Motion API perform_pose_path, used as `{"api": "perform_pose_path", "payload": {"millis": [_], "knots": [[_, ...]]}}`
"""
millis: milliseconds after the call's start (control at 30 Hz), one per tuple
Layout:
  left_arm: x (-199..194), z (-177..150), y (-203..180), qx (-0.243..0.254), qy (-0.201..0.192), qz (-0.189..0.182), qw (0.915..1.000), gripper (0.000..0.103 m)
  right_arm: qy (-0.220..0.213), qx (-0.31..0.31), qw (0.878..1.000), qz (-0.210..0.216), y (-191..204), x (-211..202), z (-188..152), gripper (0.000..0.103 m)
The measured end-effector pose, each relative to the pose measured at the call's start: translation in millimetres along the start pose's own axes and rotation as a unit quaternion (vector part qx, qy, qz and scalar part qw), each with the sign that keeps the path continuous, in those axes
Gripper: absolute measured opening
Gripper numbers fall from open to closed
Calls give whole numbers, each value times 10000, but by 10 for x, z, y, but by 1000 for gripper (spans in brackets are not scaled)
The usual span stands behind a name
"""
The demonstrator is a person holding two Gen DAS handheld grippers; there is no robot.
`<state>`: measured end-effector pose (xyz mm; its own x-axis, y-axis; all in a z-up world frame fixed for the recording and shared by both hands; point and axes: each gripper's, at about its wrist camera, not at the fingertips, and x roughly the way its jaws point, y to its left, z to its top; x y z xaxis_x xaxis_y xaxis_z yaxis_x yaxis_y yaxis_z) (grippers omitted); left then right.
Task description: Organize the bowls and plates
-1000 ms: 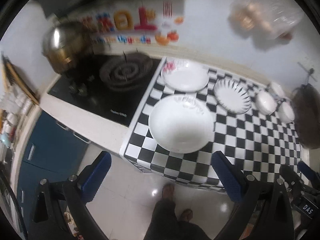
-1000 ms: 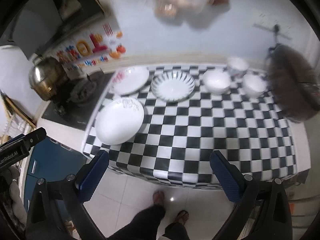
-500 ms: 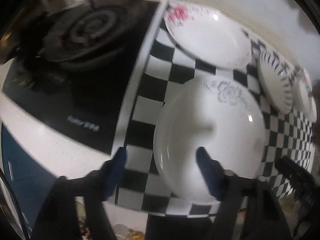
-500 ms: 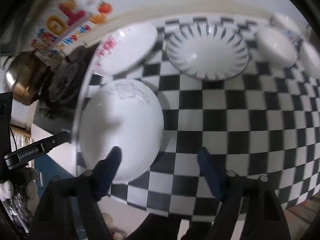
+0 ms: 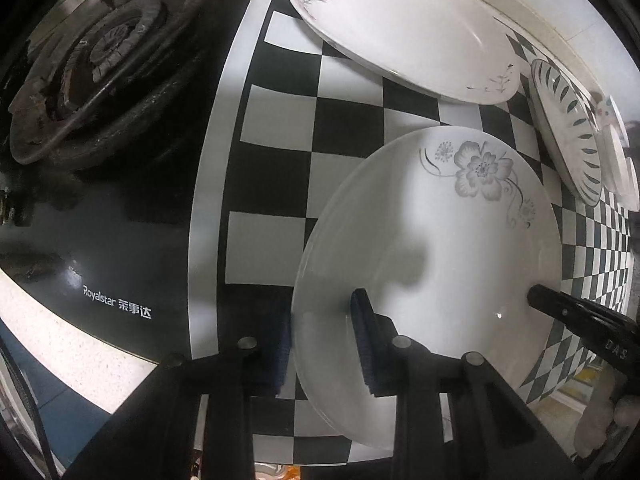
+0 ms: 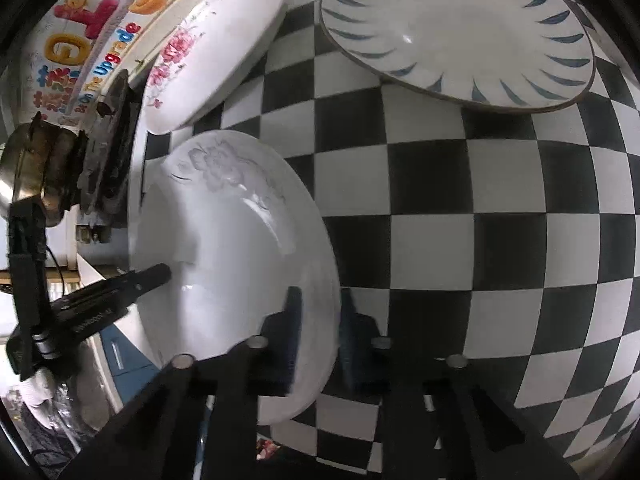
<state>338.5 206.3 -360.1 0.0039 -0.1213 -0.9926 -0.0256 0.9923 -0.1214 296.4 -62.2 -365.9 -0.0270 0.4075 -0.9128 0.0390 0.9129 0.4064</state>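
**Two grippers closing on opposite rims of a grey-flowered plate**

Nearest each camera are the black, blue-padded fingers of the tool that carries it. The left gripper (image 5: 324, 344) points straight down at the near-left rim of a large round white ceramic plate with a grey flower print (image 5: 432, 248); one pad sits inside the rim, the other outside it. Its jaws are closing with the rim between them, and the pads look to be on or very near the ceramic.

The right gripper (image 6: 316, 340) straddles the opposite edge of the same grey-flowered plate (image 6: 224, 240), angled steeply downward, one pad over the inner face and one outside. Its jaws are also closing, nearly together on the thin rim. Each view shows the other tool's dark body reaching in from the side.

The plate lies on the black-and-white chequered counter covering (image 5: 280, 152), at its edge beside a black glass gas hob (image 5: 100, 80).

Further out from the fingers, nothing appears stacked yet. An oval white plate with pink roses (image 5: 400, 28) lies alone just beyond the held plate, and a round white dish with dark blue leaf strokes (image 6: 460, 28) lies apart beside it. Small white bowls (image 5: 622, 168) show only as slivers at the far edge. Judged from this, the sorting has barely begun: this first lift is starting, and the remaining pieces are still to be gathered.
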Motion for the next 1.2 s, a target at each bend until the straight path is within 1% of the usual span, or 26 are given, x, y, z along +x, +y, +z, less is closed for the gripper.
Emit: {"api": "perform_pose_path", "payload": {"millis": [133, 267, 333, 367, 600, 733, 767, 967, 1033, 1067, 1100, 1167, 1200], "knots": [[-80, -83, -14, 57, -108, 43, 9999, 26, 33, -23, 9999, 154, -30, 20, 21, 14], [-139, -166, -59, 11, -90, 42, 9999, 25, -34, -202, 9997, 109, -4, 12, 14, 14], [-186, -263, -121, -11, -94, 21, 10000, 25, -39, -241, 9997, 94, -19, -5, 15, 14], [-139, -255, -158, -11, -102, 26, 9999, 25, -46, -252, 9996, 91, -37, -19, 9, 14], [-465, -527, -421, 50, -251, -68, 9996, 25, -207, -295, 9993, 112, -199, -278, -39, 14], [-671, -696, -683, 248, -334, -88, 9991, 25, -347, -217, 9991, 133, -416, -525, -113, 14], [-641, -716, -684, 290, -346, -98, 9989, 25, -381, -209, 9990, 122, -476, -591, -137, 14], [-827, -891, -1058, 592, -401, -158, 9973, 25, -550, -88, 9984, 94, -862, -921, -265, 14], [-820, -946, -1206, 699, -399, -158, 9966, 25, -605, -12, 9981, 79, -1027, -1023, -318, 14], [-805, -904, -1265, 738, -381, -153, 9964, 25, -608, 7, 9981, 68, -1101, -1057, -341, 14], [-736, -851, -1368, 785, -359, -146, 9962, 25, -623, 51, 9980, 61, -1169, -1091, -363, 14], [-561, -746, -1450, 852, -327, -128, 9957, 25, -655, 122, 9978, 29, -1320, -1155, -415, 14], [-540, -758, -1513, 886, -301, -126, 9955, 25, -664, 145, 9977, 11, -1370, -1171, -445, 14]]}}
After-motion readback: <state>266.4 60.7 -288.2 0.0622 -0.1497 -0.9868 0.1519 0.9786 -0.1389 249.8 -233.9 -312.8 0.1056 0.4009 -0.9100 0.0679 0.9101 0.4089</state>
